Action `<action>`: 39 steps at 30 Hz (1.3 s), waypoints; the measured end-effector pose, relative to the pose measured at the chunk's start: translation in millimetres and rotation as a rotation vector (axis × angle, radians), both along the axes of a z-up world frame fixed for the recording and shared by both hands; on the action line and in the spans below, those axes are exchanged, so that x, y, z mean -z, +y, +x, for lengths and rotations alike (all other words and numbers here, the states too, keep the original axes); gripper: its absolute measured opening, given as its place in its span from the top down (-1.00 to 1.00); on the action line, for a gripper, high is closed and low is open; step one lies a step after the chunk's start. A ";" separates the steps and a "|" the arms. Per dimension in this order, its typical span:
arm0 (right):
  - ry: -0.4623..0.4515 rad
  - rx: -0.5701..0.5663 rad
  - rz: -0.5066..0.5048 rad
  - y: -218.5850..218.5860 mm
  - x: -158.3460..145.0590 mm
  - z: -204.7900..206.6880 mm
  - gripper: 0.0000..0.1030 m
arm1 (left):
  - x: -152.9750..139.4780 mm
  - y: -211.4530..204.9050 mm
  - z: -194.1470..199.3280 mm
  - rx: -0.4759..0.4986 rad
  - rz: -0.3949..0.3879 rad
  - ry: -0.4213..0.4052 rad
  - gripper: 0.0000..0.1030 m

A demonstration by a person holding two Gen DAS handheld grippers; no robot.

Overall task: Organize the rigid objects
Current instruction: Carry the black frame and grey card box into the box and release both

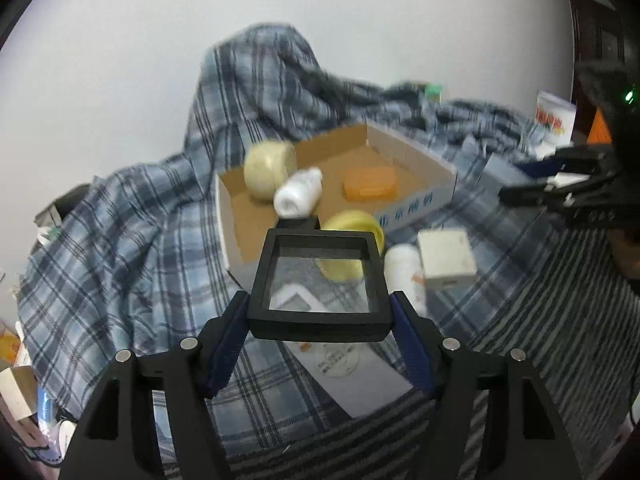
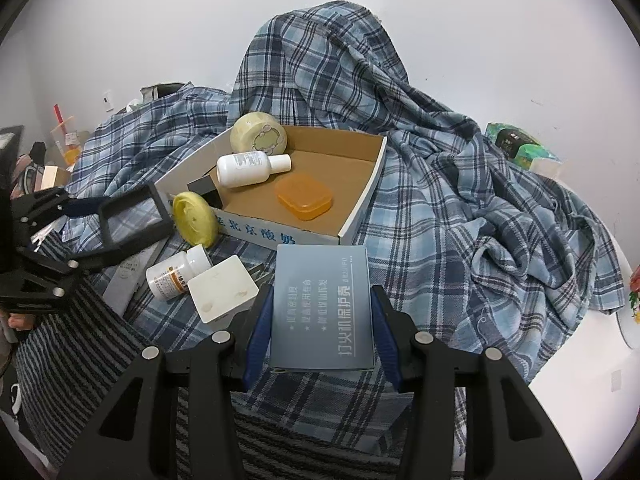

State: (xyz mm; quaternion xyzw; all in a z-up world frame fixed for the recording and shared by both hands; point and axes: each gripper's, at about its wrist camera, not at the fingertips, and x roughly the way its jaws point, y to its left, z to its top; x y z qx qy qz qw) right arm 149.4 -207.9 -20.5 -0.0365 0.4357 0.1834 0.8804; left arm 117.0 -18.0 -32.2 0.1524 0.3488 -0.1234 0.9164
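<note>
My left gripper [image 1: 320, 312] is shut on a black square frame box with a clear window [image 1: 320, 280], held above the cloth just short of the cardboard box [image 1: 416, 196]. It also shows in the right wrist view [image 2: 132, 216]. My right gripper [image 2: 322, 320] is shut on a grey-blue flat box with Chinese print [image 2: 322, 308], held near the cardboard box's front wall [image 2: 280, 236]. Inside the box lie a cream round tin [image 2: 259, 133], a white bottle [image 2: 248, 168], an orange case [image 2: 304, 196] and a small black block [image 2: 206, 192].
A yellow round lid [image 2: 195, 219] leans on the box front. A white pill bottle [image 2: 176, 274], a white square box [image 2: 222, 294] and a flat grey pack [image 2: 132, 276] lie on the plaid cloth [image 2: 460, 200]. A green packet [image 2: 516, 144] sits back right.
</note>
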 end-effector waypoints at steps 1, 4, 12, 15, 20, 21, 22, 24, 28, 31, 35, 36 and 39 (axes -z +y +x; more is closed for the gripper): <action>-0.006 0.003 -0.001 0.2 -2.1 -0.8 0.11 | -5.5 -0.3 -3.6 0.000 -0.011 -0.021 -0.38; -0.033 0.016 0.021 0.2 -13.2 -4.4 0.11 | -26.3 -1.9 -12.6 -0.007 -0.067 -0.095 -0.38; -0.146 0.027 0.056 6.2 -55.6 -20.0 0.11 | -74.0 -7.7 -33.2 -0.028 -0.162 -0.270 -0.38; -0.172 0.024 0.062 9.7 -66.0 -23.5 0.11 | -83.2 -9.4 -36.7 -0.027 -0.169 -0.299 -0.38; -0.205 0.017 0.071 14.3 -79.4 -23.0 0.11 | -91.6 -8.7 -35.2 -0.041 -0.181 -0.327 -0.38; -0.215 0.015 0.070 14.8 -82.4 -23.2 0.11 | -91.8 -8.3 -35.2 -0.044 -0.185 -0.329 -0.38; -0.227 0.014 0.067 15.9 -85.7 -22.0 0.11 | -92.5 -8.3 -33.4 -0.049 -0.190 -0.334 -0.38; -0.260 0.022 0.061 15.6 -93.6 -15.7 0.11 | -93.7 -8.8 -29.1 -0.066 -0.196 -0.351 -0.39; -0.299 0.045 0.065 17.0 -107.7 10.9 0.11 | -100.8 -8.3 -6.8 -0.101 -0.201 -0.392 -0.39; -0.334 0.065 0.067 23.6 -112.1 30.6 0.11 | -103.6 -4.1 10.2 -0.136 -0.205 -0.425 -0.39; -0.334 0.064 0.077 33.9 -102.0 54.0 0.11 | -95.3 2.2 31.0 -0.167 -0.216 -0.456 -0.39; -0.329 0.069 0.078 35.0 -96.7 57.7 0.11 | -91.1 3.7 35.4 -0.170 -0.218 -0.455 -0.39; -0.298 0.077 0.073 37.7 -78.7 69.0 0.11 | -76.6 6.5 49.0 -0.181 -0.221 -0.434 -0.39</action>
